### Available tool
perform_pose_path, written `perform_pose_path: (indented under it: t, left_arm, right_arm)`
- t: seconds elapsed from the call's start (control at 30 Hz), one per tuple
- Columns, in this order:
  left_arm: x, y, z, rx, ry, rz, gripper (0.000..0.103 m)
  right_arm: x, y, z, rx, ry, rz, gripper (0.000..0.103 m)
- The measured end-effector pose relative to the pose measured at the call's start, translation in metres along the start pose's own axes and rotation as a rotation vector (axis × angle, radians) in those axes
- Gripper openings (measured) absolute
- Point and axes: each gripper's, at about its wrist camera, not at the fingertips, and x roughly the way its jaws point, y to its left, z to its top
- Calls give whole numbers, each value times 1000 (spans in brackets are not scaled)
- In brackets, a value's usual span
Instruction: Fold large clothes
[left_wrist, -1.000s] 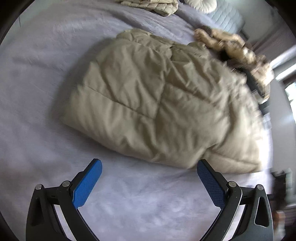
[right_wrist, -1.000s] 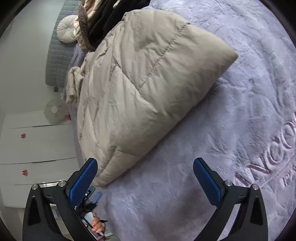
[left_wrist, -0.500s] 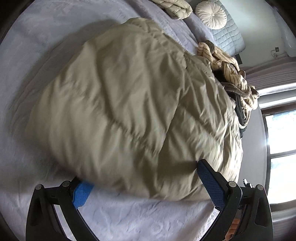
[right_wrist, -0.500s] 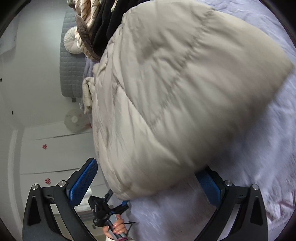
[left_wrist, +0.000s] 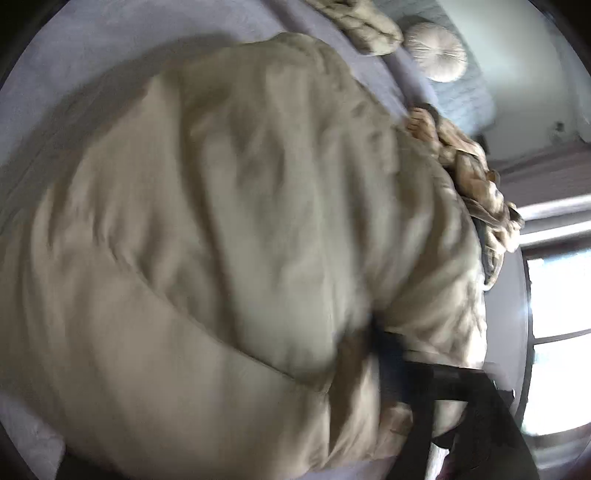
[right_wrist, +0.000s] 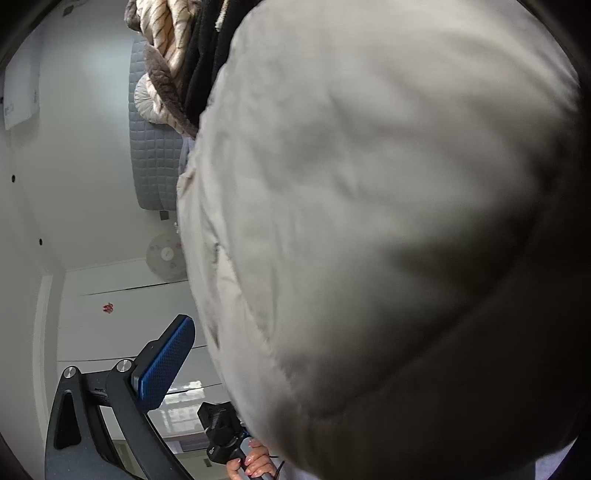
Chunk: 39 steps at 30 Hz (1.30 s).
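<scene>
A beige quilted puffer jacket (left_wrist: 229, 229) lies folded on the lilac bed and fills most of both views; it also shows in the right wrist view (right_wrist: 388, 221). My left gripper (left_wrist: 295, 413) is pushed into the jacket's near edge. Only its right finger (left_wrist: 402, 373) shows, blurred and pressed against the fabric; the left finger is buried. My right gripper (right_wrist: 332, 365) is open around the jacket's other edge. Its left finger (right_wrist: 166, 362) is free beside the fabric; the right finger is hidden behind the jacket.
The lilac bed cover (left_wrist: 74, 55) shows at upper left. A striped tan garment pile (left_wrist: 469, 177) and dark clothes lie beyond the jacket. A round cushion (left_wrist: 436, 51) leans on the grey headboard. A window (left_wrist: 554, 332) is at the right. White wardrobe doors (right_wrist: 118, 314) stand left.
Both grippers have moved forward into the jacket's near edge. The jacket now fills both views and covers the left gripper's left finger and the right gripper's right finger.
</scene>
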Motion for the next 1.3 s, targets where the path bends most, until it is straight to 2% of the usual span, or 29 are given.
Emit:
perform_pose_path:
  t: [0.03, 0.1, 0.13, 0.17, 0.27, 0.43, 0.63, 0.83, 0.93, 1.07, 1.17, 1.2, 1.27, 1.3]
  left_arm:
    - [-4, -4, 1, 11, -6, -17, 30]
    - [-12, -17, 1, 68, -32, -8, 20]
    - [-16, -24, 1, 96, -42, 1, 18]
    - [-20, -30, 1, 117, -51, 3, 17]
    - [-37, -47, -1, 169, -80, -9, 15]
    - [-69, -66, -14, 245, -89, -45, 15]
    - [-106, -55, -54, 256, -19, -40, 15]
    - [-139, -17, -117, 238, 111, 7, 15]
    - [-142, 1, -140, 222, 162, 55, 15]
    - [-124, 25, -156, 166, 215, 124, 18]
    - [-118, 28, -157, 146, 218, 205, 40]
    - [-119, 27, -156, 152, 214, 246, 52]
    - [-122, 23, -156, 175, 221, 283, 54]
    - [-125, 20, -157, 189, 226, 295, 54]
  right_arm:
    - [-2, 1, -1, 14, -4, 8, 102]
    - [-4, 2, -1, 55, -10, 35, 93]
    - [-6, 1, 0, 90, -15, 23, 63]
    - [-7, -1, 1, 115, -10, 13, 38]
    - [-12, 6, 1, 92, -11, 56, 25]
    - [-31, 23, -10, 30, 5, 93, 22]
    - [-66, 18, -51, 12, 63, 55, 22]
    - [-100, -13, -103, 61, 111, 25, 22]
    - [-111, -31, -110, 90, 127, -14, 23]
    - [-103, -55, -110, 134, 141, -93, 28]
    - [-97, -50, -105, 126, 156, -153, 36]
    - [-97, -44, -102, 118, 163, -185, 39]
    - [-99, -37, -103, 103, 183, -252, 51]
    - [-99, -34, -102, 97, 191, -269, 52]
